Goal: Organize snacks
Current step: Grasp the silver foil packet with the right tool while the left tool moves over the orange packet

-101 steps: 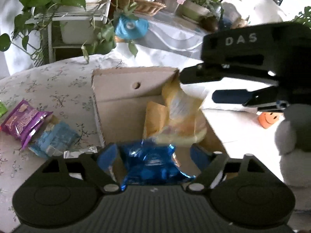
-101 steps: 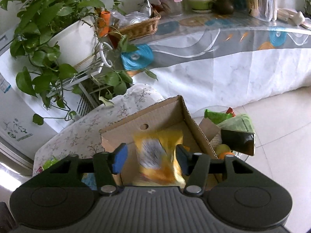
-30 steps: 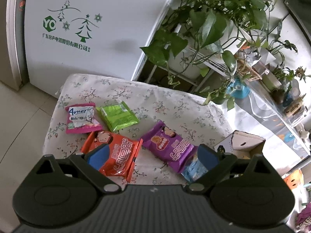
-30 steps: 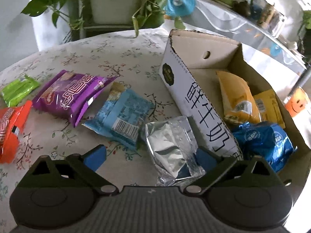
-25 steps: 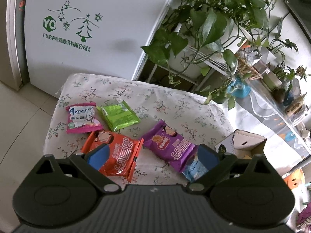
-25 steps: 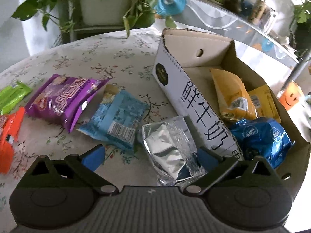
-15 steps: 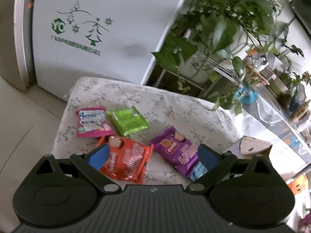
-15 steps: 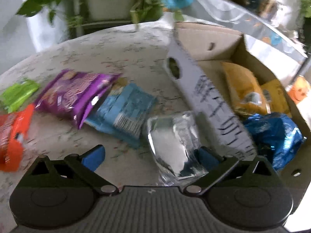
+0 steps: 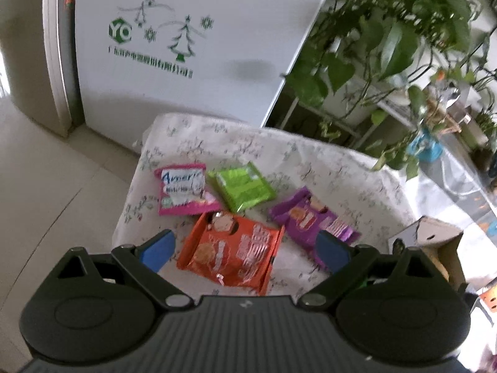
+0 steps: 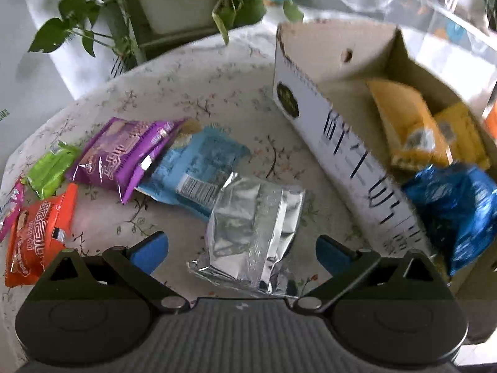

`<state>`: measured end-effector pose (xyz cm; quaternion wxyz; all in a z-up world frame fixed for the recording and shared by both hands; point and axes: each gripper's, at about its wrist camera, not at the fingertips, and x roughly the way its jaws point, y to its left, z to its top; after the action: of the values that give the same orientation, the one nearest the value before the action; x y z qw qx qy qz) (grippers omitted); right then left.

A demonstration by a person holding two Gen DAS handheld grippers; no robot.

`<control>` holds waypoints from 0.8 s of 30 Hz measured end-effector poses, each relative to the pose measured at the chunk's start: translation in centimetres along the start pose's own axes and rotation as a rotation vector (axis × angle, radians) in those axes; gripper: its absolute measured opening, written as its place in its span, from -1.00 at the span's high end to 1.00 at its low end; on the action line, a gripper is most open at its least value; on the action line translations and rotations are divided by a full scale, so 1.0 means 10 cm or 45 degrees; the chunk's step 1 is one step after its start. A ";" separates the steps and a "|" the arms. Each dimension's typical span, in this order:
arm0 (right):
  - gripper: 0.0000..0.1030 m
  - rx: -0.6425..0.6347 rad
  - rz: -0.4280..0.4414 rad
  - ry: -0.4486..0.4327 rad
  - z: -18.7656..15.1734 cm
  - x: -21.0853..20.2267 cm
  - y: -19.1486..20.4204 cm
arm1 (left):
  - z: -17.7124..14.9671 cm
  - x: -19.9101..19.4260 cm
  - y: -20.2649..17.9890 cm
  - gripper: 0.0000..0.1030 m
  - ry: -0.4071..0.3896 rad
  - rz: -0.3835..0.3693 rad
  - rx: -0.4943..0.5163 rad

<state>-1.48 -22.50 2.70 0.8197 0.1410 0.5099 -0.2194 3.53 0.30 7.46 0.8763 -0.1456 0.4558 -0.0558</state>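
Observation:
My left gripper (image 9: 245, 250) is open and empty above the orange snack pack (image 9: 231, 253). Behind it lie a pink pack (image 9: 183, 188), a green pack (image 9: 240, 186) and a purple pack (image 9: 310, 217). My right gripper (image 10: 242, 253) is open and empty, its jaws either side of the silver foil pack (image 10: 253, 227). A light blue pack (image 10: 198, 171), the purple pack (image 10: 124, 155), the green pack (image 10: 49, 168) and the orange pack (image 10: 37, 230) lie to its left. The cardboard box (image 10: 341, 143) on the right holds two yellow packs (image 10: 407, 121) and a blue pack (image 10: 450, 205).
The floral tablecloth (image 9: 310, 161) covers a small round table. A white fridge (image 9: 186, 46) stands behind it, with leafy plants (image 9: 388, 40) on a rack at the right. The box corner (image 9: 425, 233) shows at the right of the left wrist view. Tiled floor (image 9: 46, 171) is at the left.
Both grippers let go of their packs into the box and came back over the table. In the last second the left one shifted over the orange pack; the right one closed in on the silver pack.

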 end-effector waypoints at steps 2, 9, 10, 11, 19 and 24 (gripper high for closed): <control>-0.96 -0.007 0.021 0.017 0.03 0.04 0.00 | 0.01 0.04 0.04 -0.87 0.031 -0.017 -0.020; -0.35 -0.074 -0.012 -0.007 0.07 0.08 -0.01 | 0.07 0.16 0.07 -0.87 0.069 -0.007 -0.010; -0.34 -0.087 -0.002 -0.008 0.09 0.09 -0.03 | 0.08 0.19 0.05 -0.87 0.079 -0.008 0.010; -0.32 -0.085 0.019 0.006 0.12 0.08 -0.07 | 0.09 0.21 0.04 -0.87 0.087 -0.004 0.031; -0.27 -0.070 0.179 0.209 0.23 0.03 -0.22 | 0.04 0.53 -0.03 -0.87 0.191 0.010 0.127; -0.27 -0.011 0.276 0.305 0.26 0.01 -0.33 | -0.05 0.71 -0.15 -0.87 0.235 0.042 0.242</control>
<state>-1.07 -26.57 3.76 0.7725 0.2167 0.5868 -0.1090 7.24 -2.82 2.09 0.8412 -0.0487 0.5295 -0.0976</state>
